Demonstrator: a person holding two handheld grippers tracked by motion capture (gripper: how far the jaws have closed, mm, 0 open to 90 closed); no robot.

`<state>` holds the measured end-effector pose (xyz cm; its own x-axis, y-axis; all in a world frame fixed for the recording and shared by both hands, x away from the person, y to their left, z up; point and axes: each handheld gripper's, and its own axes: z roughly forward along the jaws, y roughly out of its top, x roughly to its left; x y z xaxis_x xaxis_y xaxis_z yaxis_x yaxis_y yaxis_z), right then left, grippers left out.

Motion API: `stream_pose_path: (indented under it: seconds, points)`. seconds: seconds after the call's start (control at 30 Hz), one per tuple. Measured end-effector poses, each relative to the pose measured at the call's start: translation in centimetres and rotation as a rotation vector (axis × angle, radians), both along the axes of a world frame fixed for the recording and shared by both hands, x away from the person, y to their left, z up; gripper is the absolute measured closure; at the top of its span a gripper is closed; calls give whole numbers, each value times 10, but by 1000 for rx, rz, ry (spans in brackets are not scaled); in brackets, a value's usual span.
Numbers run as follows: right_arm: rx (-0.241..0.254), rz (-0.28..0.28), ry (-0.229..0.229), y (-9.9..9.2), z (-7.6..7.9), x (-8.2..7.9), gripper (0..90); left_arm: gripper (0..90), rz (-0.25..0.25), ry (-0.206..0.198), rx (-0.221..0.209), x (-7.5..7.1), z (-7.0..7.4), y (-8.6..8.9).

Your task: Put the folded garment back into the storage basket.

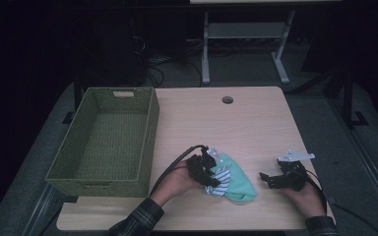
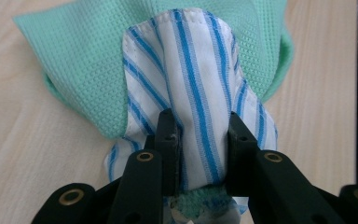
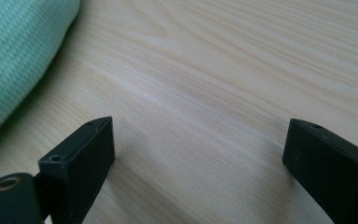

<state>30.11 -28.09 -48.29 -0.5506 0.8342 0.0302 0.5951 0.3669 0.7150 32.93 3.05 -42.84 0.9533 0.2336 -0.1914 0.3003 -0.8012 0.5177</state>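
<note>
A blue-and-white striped cloth [image 2: 191, 84] lies bunched on top of a mint green waffle cloth [image 2: 74, 56] near the front of the wooden table [image 1: 226, 128]. My left gripper [image 2: 200, 121] is shut on a fold of the striped cloth, which fills the gap between both jaws. From above, the left gripper [image 1: 213, 178] sits at the left edge of the striped cloth [image 1: 220, 183] and the green cloth [image 1: 238, 184]. My right gripper [image 1: 268, 180] rests a little to the right of the pile. Its jaws stand open [image 3: 198, 135] over bare wood, with the green cloth [image 3: 14, 51] off to their left.
An olive woven basket [image 1: 147, 132] with nothing in it stands along the table's left side, partly overhanging the edge. A round cable hole [image 1: 227, 100] sits near the far edge. Cables trail from both grippers toward the front edge.
</note>
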Motion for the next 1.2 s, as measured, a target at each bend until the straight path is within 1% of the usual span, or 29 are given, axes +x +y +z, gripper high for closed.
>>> stream_pose_path:
  seconds: [0.07, 0.1, 0.3, 0.4, 0.43, 0.53, 0.7, 0.83, 0.93, 1.07, 1.2]
  points:
    - [0, 0, 0, 0, 0, 0, 87, 714, 4, -6, -11, 1, 7, 5]
    - [0, 0, 0, 0, 0, 0, 87, 714, 14, -7, -21, 2, 10, 7]
    - [1, 0, 0, 0, 0, 0, 87, 713, 44, -18, -58, 4, 26, 20]
    - [1, -1, 0, 0, 0, 0, 87, 713, 59, -32, -70, 6, 35, 27]
    - [1, -1, 0, 0, 0, 0, 87, 713, 76, -33, -85, 6, 38, 28]
    - [1, -1, 1, 0, 0, 0, 87, 712, 87, -33, -95, 7, 46, 34]
    - [1, -1, 1, 0, 0, 0, 87, 712, 106, -42, -90, 10, 59, 45]
    - [0, -1, 1, 0, 0, 0, 87, 711, 134, -51, -96, 11, 71, 57]
    - [1, -1, 0, 0, 0, 0, 87, 711, 149, -65, -97, 13, 80, 64]
    - [1, -1, 1, 0, 0, 0, 87, 711, 182, -84, -98, 15, 93, 79]
    - [0, -1, 1, 0, 0, 0, 87, 711, 220, -115, -100, 18, 109, 101]
